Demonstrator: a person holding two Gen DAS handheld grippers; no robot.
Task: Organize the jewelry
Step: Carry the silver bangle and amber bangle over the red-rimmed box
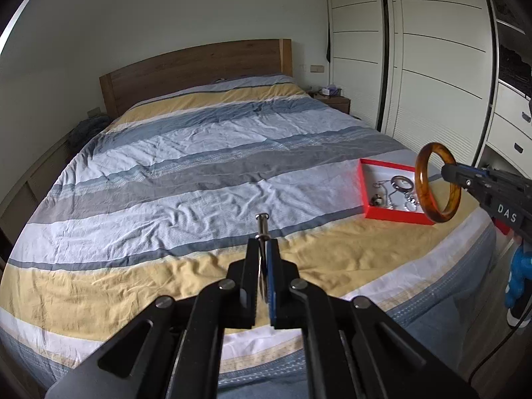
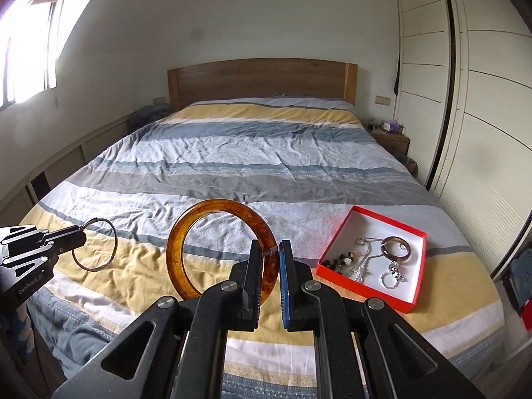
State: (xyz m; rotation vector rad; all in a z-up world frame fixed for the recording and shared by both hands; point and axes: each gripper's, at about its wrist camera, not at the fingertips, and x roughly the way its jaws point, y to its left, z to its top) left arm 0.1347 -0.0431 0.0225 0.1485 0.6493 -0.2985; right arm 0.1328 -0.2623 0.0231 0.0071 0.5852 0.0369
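My right gripper (image 2: 271, 249) is shut on a thick amber bangle (image 2: 226, 204), which it holds upright above the foot of the bed. The left wrist view shows the same amber bangle (image 1: 419, 179) in the right gripper (image 1: 447, 169), in front of the red box. My left gripper (image 1: 264, 242) is shut on a thin silver bangle (image 1: 262, 221), seen edge-on. From the right wrist view, the silver bangle (image 2: 114, 236) hangs as a ring from the left gripper (image 2: 81, 232). An open red box (image 2: 362, 288) lies on the bed to the right.
The red box (image 1: 399, 216) holds a brown bangle (image 2: 395, 249), silver chains (image 2: 364, 264) and dark beads (image 2: 337, 261). The striped duvet (image 1: 199, 173) covers the bed up to a wooden headboard (image 2: 259, 79). White wardrobe doors (image 2: 482, 99) stand on the right, with a nightstand (image 2: 390, 139) beside the bed.
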